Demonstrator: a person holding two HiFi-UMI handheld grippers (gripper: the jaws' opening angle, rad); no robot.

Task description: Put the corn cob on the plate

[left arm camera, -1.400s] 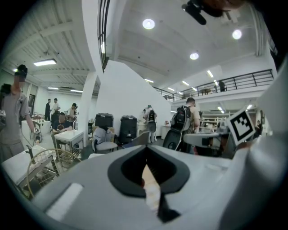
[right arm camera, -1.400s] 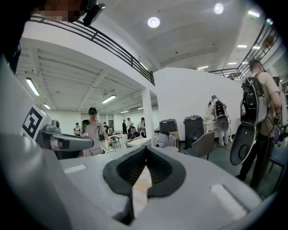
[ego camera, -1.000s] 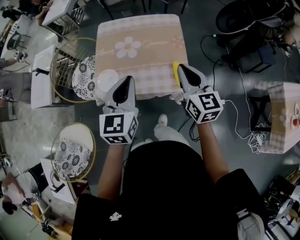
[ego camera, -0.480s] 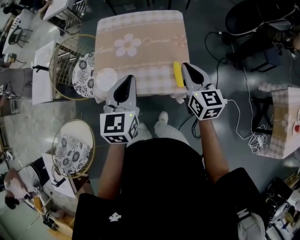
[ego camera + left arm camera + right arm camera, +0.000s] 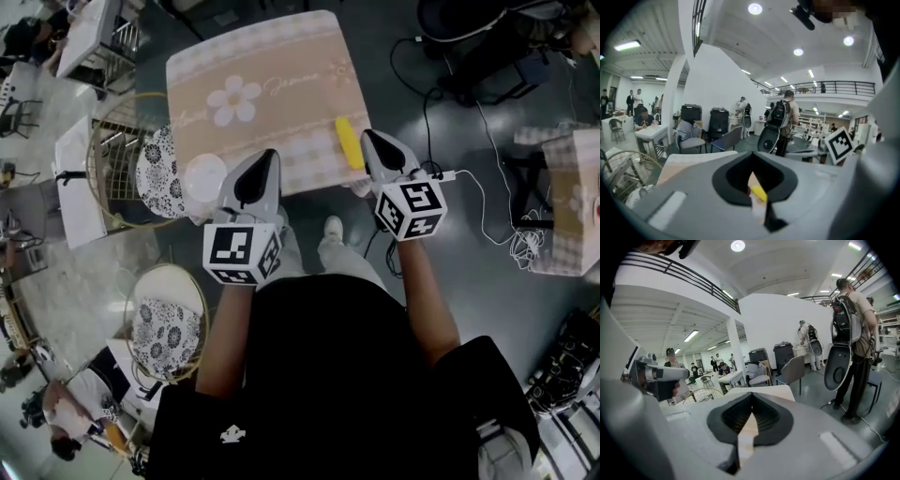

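Centre left: clenched, empty left tongs [image 5: 268, 155] just right of plate [image 5: 203, 174] at bench [image 5: 272, 103] corner. Centre right: clenched, empty right tongs [image 5: 368, 136] beside corn [image 5: 348, 142] near bench edge.

The smooth yellow corn cob [image 5: 348, 142] lies on its side near the front right edge of the table [image 5: 272, 103], which is covered in beige flower-print cloth. Its length runs away from the person. The small round white plate [image 5: 204, 175] sits at the table's front left corner, well apart from the cob.
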